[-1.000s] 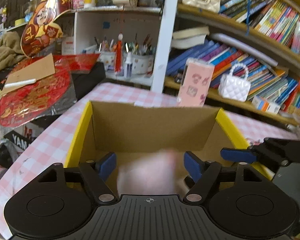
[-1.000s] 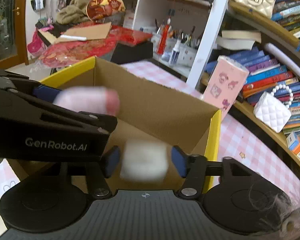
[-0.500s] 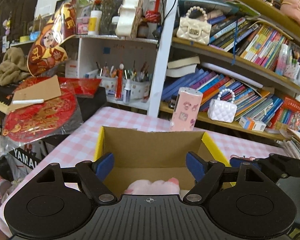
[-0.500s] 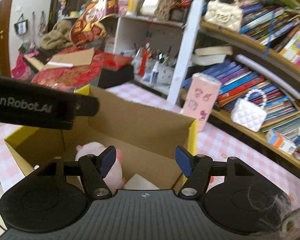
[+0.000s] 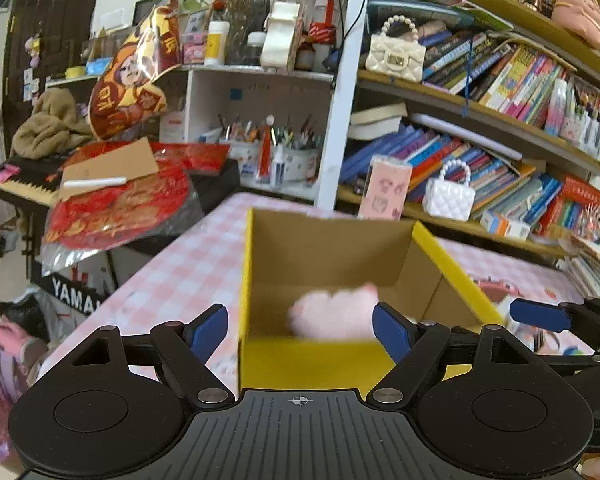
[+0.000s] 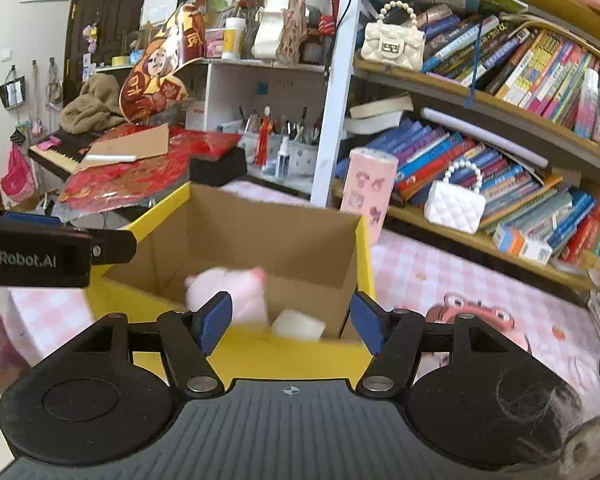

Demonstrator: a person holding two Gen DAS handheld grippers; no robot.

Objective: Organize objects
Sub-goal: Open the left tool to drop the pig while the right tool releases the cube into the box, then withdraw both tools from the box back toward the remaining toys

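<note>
Pink plush pig (image 6: pixel 228 292) and white block (image 6: pixel 298 324) already lie in the yellow-edged cardboard box (image 5: pixel 448 256), so with our left gripper (image 5: pixel 300 326) and right gripper (image 6: pixel 290 320) both open and empty, we should clear the rim before seeking the pink toy (image 6: pixel 476 316) on the checked tablecloth (image 6: pixel 412 264).

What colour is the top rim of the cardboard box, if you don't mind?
Yellow; the cardboard box shows it best in the right wrist view.

Matt cardboard box (image 5: pixel 324 256) (fuzzy plush toy (image 5: pixel 332 314) inside)
</note>
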